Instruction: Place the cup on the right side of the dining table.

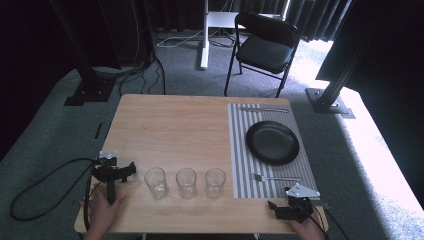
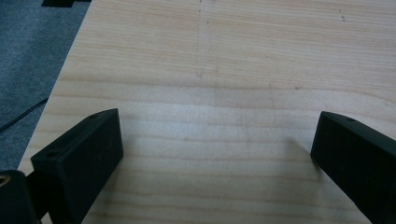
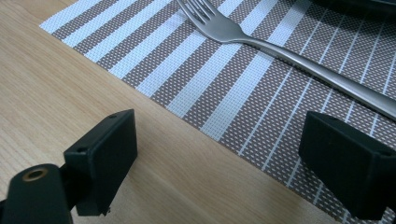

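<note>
**Entry: two grippers at rest on the near table edge; glasses and fork untouched**

Right gripper [image 1: 280, 210]: seen at the lower right of the high view. Jaws are spread wide in the right gripper view, with nothing held or touched between them; bare wood and the corner of the striped placemat [image 3: 261, 93] lie in the gap. The fork [image 3: 280, 46] is found just beyond the jaws, across the upper right of that view, tines toward the top centre.

Left gripper [image 1: 116, 172]: seen at the lower left of the high view. Jaws are likewise released wide, over plain tabletop [image 2: 210, 93]; nothing is gripped.

Outward: three empty glasses [image 1: 185, 182] are lined along the lower centre of the high view, the leftmost just beside the left gripper. A black plate [image 1: 272, 142] sits on the placemat at centre right, with a knife [image 1: 263, 109] lying above it.

Hazards, judged:
- The flat fork may be skidded across the woven mat rather than lifted, if the jaws are closed from a shallow angle.
- The nearest glass may be toppled by a sideways swing of the left gripper, and its neighbours struck in turn.
- A smooth glass wall may slip in a weak pinch.
</note>
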`<state>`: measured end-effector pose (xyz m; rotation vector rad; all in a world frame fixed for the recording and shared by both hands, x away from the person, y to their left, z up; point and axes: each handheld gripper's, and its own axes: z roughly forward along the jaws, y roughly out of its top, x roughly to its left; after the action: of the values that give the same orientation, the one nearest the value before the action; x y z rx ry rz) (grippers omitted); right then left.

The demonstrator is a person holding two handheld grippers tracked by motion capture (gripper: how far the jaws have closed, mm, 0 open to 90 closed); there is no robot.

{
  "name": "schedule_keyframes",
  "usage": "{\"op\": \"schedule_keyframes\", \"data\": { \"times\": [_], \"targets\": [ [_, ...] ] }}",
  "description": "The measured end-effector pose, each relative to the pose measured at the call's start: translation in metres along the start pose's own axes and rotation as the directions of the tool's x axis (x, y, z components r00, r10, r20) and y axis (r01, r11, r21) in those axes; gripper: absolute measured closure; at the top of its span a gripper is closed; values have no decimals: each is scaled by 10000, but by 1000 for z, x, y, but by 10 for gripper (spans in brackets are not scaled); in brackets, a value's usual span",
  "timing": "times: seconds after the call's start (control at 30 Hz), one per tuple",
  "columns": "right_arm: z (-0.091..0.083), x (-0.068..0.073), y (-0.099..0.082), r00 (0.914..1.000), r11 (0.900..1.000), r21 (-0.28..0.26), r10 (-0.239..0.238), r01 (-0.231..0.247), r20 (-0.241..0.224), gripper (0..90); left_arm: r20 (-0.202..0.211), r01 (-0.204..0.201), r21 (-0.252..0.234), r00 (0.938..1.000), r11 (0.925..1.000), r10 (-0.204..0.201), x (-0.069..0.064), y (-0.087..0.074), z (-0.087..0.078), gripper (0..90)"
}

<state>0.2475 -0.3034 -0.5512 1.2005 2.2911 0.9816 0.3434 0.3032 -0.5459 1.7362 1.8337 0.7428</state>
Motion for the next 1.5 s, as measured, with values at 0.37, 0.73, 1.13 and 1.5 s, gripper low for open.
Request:
{"op": "schedule_keyframes", "data": {
  "times": [0.37,0.73,1.13,1.5],
  "targets": [
    [0,0,0,10000,10000,-2,1,-1,0,110,50,-49,-13,10000,10000,49,1,-3,-3,26],
    [0,0,1,10000,10000,70,46,-47,11,110,91,-97,-10,9999,10000,97,2,-3,-3,26],
    [-5,1,10,9996,9991,412,64,-52,-291,128,94,-96,-16,9999,10000,96,2,-3,-3,26],
    [-19,8,17,9975,9987,515,-4,41,-701,129,93,-85,-22,9999,10000,85,1,-3,-3,26]
  ]
}}
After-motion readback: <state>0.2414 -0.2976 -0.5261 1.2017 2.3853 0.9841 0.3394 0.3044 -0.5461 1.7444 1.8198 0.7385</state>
